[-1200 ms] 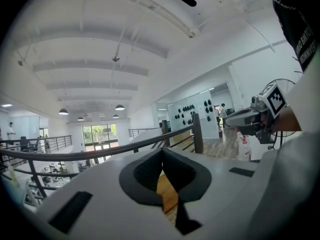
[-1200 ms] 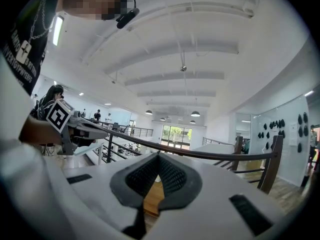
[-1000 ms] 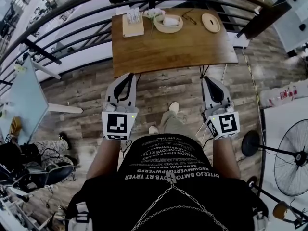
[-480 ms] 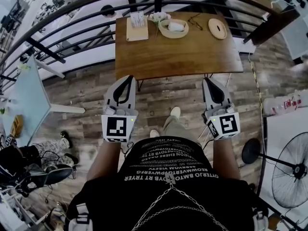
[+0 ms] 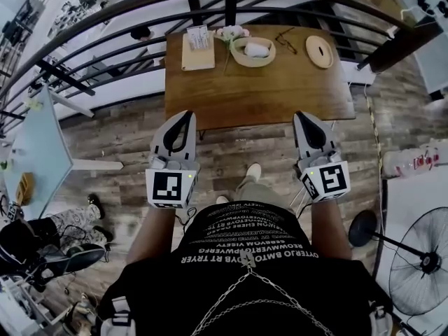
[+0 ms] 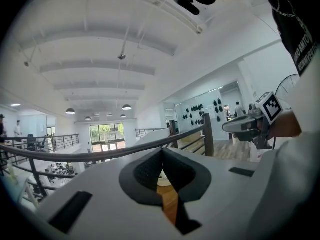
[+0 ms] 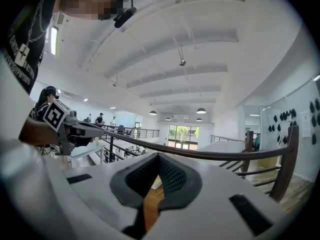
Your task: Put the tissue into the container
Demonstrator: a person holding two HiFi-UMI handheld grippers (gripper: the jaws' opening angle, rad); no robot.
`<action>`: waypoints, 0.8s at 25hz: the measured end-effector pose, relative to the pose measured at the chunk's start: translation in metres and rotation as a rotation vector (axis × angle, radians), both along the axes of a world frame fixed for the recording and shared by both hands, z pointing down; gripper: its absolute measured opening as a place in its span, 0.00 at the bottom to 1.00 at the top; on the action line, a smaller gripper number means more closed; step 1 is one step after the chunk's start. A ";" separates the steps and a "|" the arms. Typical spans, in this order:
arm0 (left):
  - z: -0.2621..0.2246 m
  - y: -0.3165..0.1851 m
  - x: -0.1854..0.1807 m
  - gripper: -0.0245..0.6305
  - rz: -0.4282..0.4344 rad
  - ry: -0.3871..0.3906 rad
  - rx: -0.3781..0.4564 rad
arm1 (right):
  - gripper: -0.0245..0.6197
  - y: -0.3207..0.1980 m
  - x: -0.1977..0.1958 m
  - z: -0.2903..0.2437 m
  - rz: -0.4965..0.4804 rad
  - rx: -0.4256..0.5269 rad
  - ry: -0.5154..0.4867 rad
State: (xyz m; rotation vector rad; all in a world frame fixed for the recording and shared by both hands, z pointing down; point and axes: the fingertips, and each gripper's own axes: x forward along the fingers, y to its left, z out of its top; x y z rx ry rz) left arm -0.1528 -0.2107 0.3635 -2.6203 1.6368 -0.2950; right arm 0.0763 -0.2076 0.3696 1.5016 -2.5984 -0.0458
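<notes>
Desk [image 5: 259, 89] of dark wood stands ahead of a person's two grippers, left gripper [image 5: 187, 115] and right gripper [image 5: 299, 116], both short of its near edge with jaws closed together on nothing. Along its far edge sit one tan box [image 5: 198, 58], one oval container [image 5: 240, 58] holding a white lump, one round disc [image 5: 320, 51] and one pair of glasses [image 5: 285, 44]. One tissue [image 5: 198, 37] pokes up from the box, well apart from the jaws; likely feather-light, limp and easily torn, it seems best pinched at its raised top.

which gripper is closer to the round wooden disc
Right. The right gripper sits at the near edge of the table, the round wooden disc beyond it. The left gripper is at the same edge, much further left.
</notes>
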 end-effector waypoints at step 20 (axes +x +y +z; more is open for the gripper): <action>-0.009 -0.113 0.094 0.07 -0.045 0.012 0.015 | 0.05 -0.121 0.096 0.014 -0.038 -0.023 0.004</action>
